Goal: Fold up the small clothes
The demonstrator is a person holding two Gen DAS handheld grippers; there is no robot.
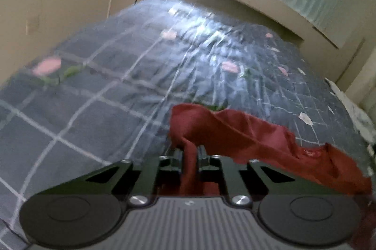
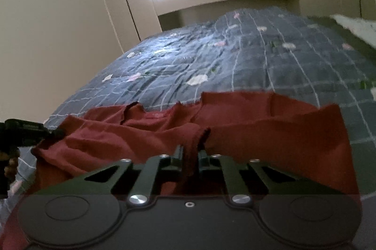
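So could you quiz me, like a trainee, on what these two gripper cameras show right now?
1. True or false: the left gripper has a fold of the red garment between its fingers.
2. Multiple choice: the red garment lies over A) a wooden floor, B) a grey checked bedspread, C) a desk.
3. Fill in: in the right wrist view, the right gripper is shut on the ____ garment, and the other gripper shows at the far left.

Key: 1 true; 2 B; 3 red.
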